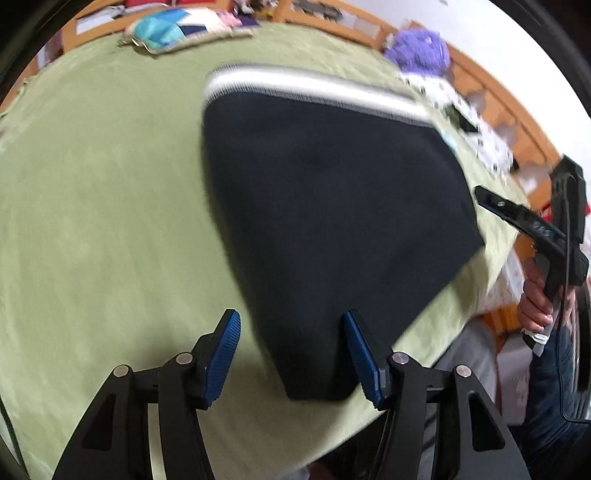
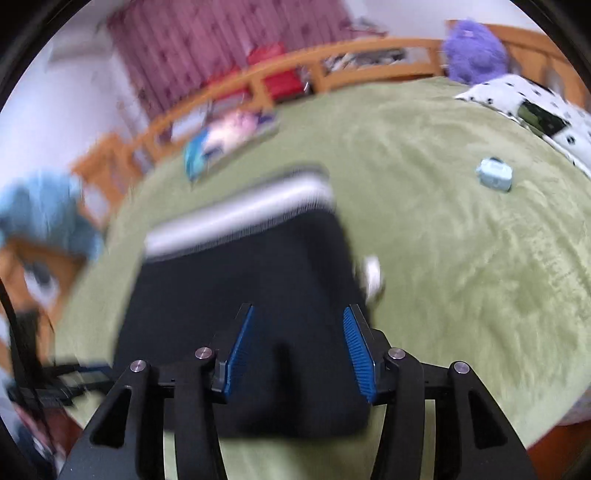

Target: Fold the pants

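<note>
We count one pair of pants (image 1: pixel 332 221), dark navy with a pale striped waistband (image 1: pixel 314 90), lying flat on the green bed cover (image 1: pixel 103 206) and already doubled into a compact, roughly trapezoidal packet. The waistband sits at the far end of the pants from us, and the narrow folded end points back toward the bed's near edge.

Both grippers are empty. Our left gripper (image 1: pixel 291 354) hangs with its jaws spread wide just above the narrow end of the pants, one blue pad over the cloth and the other over bare cover beside it. Our right gripper (image 2: pixel 297 350) is likewise parted, hovering over the same near end, with nothing between its pads. Whether either touches the fabric we cannot tell through the blur.

We judge the pants soft, light and limp knit: they will sag and slide rather than hold shape, so a pinch should take all layers at a folded edge or corner, ideally both near corners at once.

Beyond the pants' waistband we count one patchwork cushion (image 1: pixel 177 29), one purple plush toy (image 2: pixel 474 51), one spotted pillow (image 2: pixel 517 99) and one small pale blue case (image 2: pixel 495 179).
</note>
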A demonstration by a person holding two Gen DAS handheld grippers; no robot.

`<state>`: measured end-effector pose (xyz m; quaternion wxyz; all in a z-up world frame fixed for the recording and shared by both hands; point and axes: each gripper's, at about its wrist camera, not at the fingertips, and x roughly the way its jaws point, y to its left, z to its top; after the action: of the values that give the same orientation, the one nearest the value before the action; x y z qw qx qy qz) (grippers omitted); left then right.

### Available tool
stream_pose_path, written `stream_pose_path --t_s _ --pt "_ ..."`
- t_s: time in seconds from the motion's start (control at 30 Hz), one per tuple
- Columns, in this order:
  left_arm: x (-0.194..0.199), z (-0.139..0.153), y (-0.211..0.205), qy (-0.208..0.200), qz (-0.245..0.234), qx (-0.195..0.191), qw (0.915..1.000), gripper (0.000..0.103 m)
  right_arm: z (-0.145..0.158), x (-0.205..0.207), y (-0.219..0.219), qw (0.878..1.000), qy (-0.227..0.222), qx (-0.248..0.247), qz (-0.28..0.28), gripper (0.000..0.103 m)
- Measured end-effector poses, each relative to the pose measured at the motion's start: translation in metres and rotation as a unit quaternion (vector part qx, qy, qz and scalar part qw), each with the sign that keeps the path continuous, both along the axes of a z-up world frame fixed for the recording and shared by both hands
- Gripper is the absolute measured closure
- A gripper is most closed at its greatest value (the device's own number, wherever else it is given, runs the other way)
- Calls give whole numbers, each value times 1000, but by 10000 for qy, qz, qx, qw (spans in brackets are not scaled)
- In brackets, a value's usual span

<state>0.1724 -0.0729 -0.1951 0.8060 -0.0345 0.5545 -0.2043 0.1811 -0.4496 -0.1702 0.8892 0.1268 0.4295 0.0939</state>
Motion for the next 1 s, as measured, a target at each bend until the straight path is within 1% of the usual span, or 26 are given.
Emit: stream_pose_path --t_s 0.03,0.07,0.1,0.13,0.2,0.23,0.3,0.33,0.37,0.43,0.47,0.5,0.53,0.57,0.63,0.67,0.73,0.77,0.8,0.83,0.87,0.9,0.93,0.97,1.0 --pt "-4 -4 -2 65 -20 68 10000 46 -16 -3 7 9994 257 -245 32 54" --pt "-9 -7 -3 109 -33 54 9999 46 -28 -6 9 9982 476 -363 24 54" --pt "-15 -5 -3 91 -102 -41 9999 46 -38 -13 7 9973 634 -374 7 54" --pt "-19 0 -5 37 -201 -79 9998 46 -41 -17 6 9973 657 -330 -20 54" --pt "-34 8 -12 -248 -442 154 9986 44 -33 -27 -1 9983 541 -194 -131 54" --pt "-40 9 -17 -334 -560 278 9975 40 -28 -30 -4 9985 502 -56 -187 54" --pt "-47 2 -26 -366 -705 504 9956 39 -20 -31 -9 9983 480 143 -286 54" --pt "-47 -2 -31 -375 -688 664 9947 39 -17 -33 -9 9981 485 205 -316 54" --pt "-45 -8 -37 -482 -588 878 9932 39 -16 -33 -9 9979 504 251 -324 54" --pt "-42 -12 -40 -691 -346 1151 9903 40 -15 -36 -7 9973 589 284 -335 54" --pt "-38 -12 -37 -862 -150 1196 9890 49 -16 -38 -5 9971 620 281 -350 54" --pt "-36 -11 -33 -912 -87 1130 9894 60 -16 -40 -4 9968 639 282 -379 54" --pt "-34 -10 -28 -926 -25 1042 9902 76 -18 -41 -4 9967 648 284 -408 54" --pt "-34 -6 -19 -1042 123 1028 9892 80 -21 -42 -4 9964 680 248 -433 54" --pt "-34 -2 -10 -1277 249 1254 9835 81 -29 -43 -5 9954 804 110 -507 55" --pt "-33 -3 -3 -1237 239 1272 9839 81 -34 -43 -5 9949 864 133 -497 56" --pt "-28 -8 6 -920 177 964 9909 78 -42 -41 -4 9939 976 188 -480 56" --pt "-28 -8 7 -819 109 916 9924 74 -43 -41 -4 9939 978 171 -486 56" --pt "-30 -5 7 -780 -52 955 9924 73 -42 -41 -4 9943 951 153 -468 56" --pt "-33 -2 7 -792 -223 957 9920 71 -40 -40 -5 9946 922 169 -451 56" --pt "-38 3 7 -911 -401 935 9906 69 -36 -40 -8 9950 863 219 -456 56" --pt "-40 8 12 -1007 -472 845 9902 66 -31 -38 -11 9954 777 285 -479 56" --pt "-43 13 19 -1085 -533 696 9902 58 -26 -38 -15 9959 662 350 -508 56" --pt "-44 20 31 -1122 -519 448 9913 51 -21 -36 -18 9962 554 405 -531 54" --pt "-43 24 39 -1107 -441 297 9924 50 -16 -33 -22 9963 454 477 -547 52"
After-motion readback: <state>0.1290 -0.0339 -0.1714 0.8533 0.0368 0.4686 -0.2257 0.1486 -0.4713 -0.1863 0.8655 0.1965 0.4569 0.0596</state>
